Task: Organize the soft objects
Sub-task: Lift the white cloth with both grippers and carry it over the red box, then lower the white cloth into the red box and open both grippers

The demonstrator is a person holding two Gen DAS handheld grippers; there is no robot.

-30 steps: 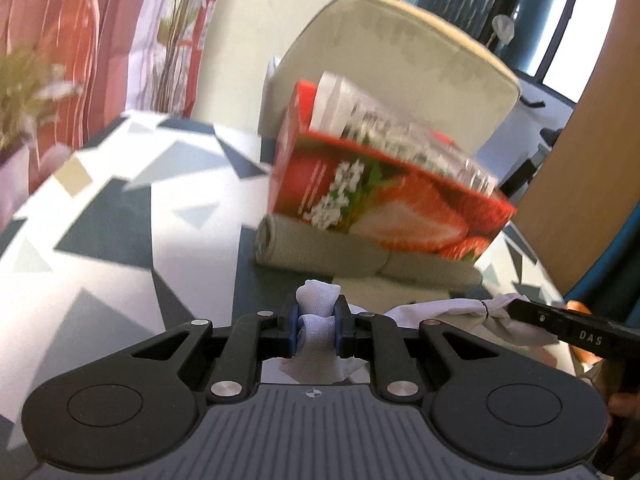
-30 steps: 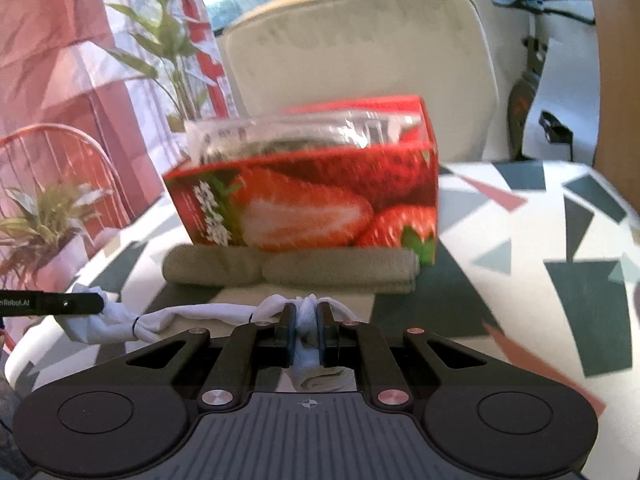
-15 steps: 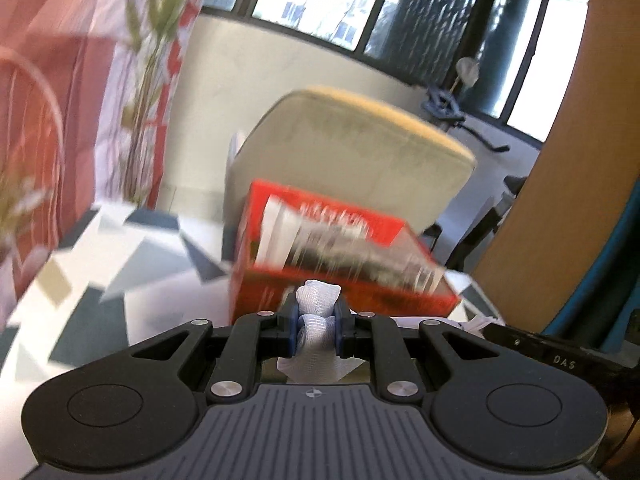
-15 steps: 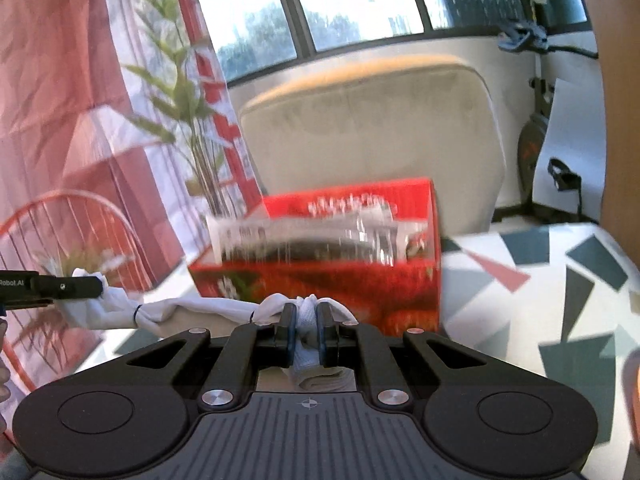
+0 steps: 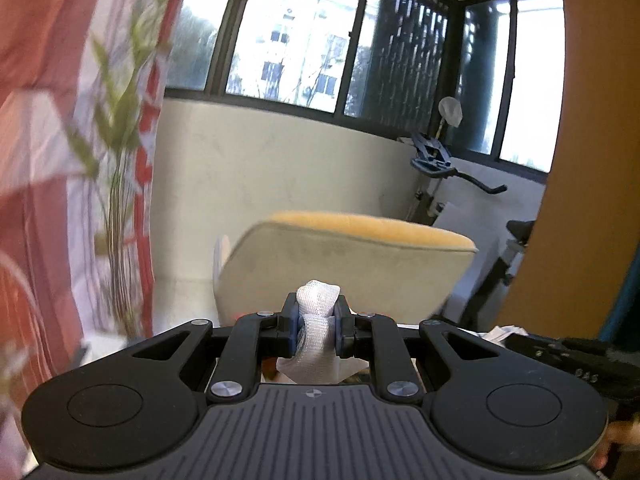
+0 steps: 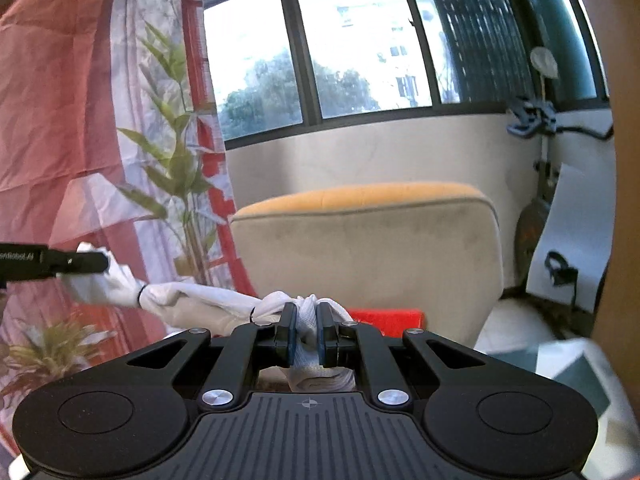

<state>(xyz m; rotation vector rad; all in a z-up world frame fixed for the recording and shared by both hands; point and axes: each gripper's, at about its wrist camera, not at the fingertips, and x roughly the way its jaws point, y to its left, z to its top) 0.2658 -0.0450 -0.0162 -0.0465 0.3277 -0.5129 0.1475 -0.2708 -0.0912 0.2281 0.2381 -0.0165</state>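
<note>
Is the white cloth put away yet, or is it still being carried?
Not put away yet. Both the left gripper and the right gripper are shut on the white cloth, which stretches in the air between them. Only a corner of the red box shows below the right fingers. Nothing visibly finished from here; the cloth still has to be set down somewhere.

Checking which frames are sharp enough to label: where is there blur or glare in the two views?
Left wrist: curtain and plant at left smear with motion blur; the gripper and cloth stay sharp; windows blow out white.
Right wrist: mostly sharp; bright window glare; slight blur on the table at lower right.
</note>
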